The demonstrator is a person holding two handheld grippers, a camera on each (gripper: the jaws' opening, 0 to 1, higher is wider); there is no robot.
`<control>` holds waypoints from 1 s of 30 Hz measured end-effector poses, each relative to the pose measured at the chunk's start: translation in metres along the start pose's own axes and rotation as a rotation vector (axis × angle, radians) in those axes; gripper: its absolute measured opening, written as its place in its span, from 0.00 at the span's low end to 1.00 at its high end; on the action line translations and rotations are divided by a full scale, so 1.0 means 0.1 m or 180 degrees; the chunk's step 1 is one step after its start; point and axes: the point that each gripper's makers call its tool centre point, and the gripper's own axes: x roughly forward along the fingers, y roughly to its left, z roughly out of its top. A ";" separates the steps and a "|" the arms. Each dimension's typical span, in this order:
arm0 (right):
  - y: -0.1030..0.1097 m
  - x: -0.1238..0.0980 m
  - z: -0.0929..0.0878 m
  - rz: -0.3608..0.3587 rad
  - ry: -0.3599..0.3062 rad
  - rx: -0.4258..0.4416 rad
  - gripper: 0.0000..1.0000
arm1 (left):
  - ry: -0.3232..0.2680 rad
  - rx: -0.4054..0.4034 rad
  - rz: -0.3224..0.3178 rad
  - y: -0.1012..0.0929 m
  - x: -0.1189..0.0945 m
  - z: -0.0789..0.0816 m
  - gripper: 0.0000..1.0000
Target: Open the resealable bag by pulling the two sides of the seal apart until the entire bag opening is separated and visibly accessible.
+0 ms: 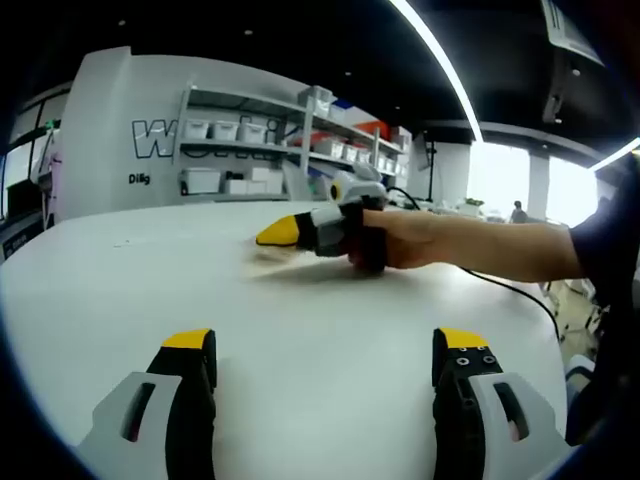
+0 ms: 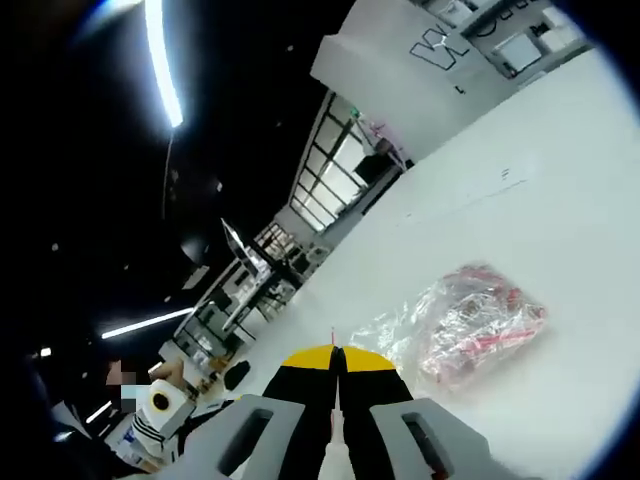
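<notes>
the left gripper [image 1: 325, 350] hangs wide apart and empty over the white table [image 1: 300, 300]. the right gripper [image 2: 336, 358] is pinched together on an edge of the clear resealable bag [image 2: 470, 325], which lies on the table.

In the left gripper view we can barely make out the bag [image 1: 275, 255] behind the right gripper [image 1: 278, 232]. In the right gripper view, the red contents of the bag [image 2: 470, 325] are too blurred to identify, and we cannot tell whether its seal is parted.
</notes>
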 end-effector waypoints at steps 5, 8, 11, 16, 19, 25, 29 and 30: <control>0.07 0.00 -0.04 0.0077 -0.0022 0.0091 0.00 | 0.0000 0.0001 0.0010 0.01 0.01 0.00 0.88; 0.08 -0.01 -0.03 0.0112 -0.0046 0.0138 0.00 | 0.0000 0.0002 0.0015 0.01 0.01 0.00 0.88; 0.11 -0.02 -0.04 0.0146 -0.0047 0.0150 0.00 | 0.0002 0.0002 0.0022 0.02 0.01 0.00 0.88; 0.15 -0.03 -0.05 0.0199 -0.0054 0.0175 0.00 | 0.0003 -0.0002 0.0045 0.02 0.01 0.00 0.87; 0.19 -0.06 -0.06 0.0249 -0.0072 0.0189 0.00 | 0.0001 0.0006 0.0061 0.03 0.02 0.00 0.87; 0.28 -0.11 -0.05 0.0379 -0.0146 0.0199 0.00 | -0.0031 -0.0015 0.0064 0.01 0.03 0.01 0.88; 0.32 -0.11 -0.08 0.0431 -0.0130 0.0203 0.00 | -0.0034 -0.0020 0.0086 0.02 0.03 0.01 0.88; 0.33 -0.12 -0.08 0.0439 -0.0128 0.0213 0.00 | -0.0035 -0.0019 0.0094 0.02 0.03 0.01 0.88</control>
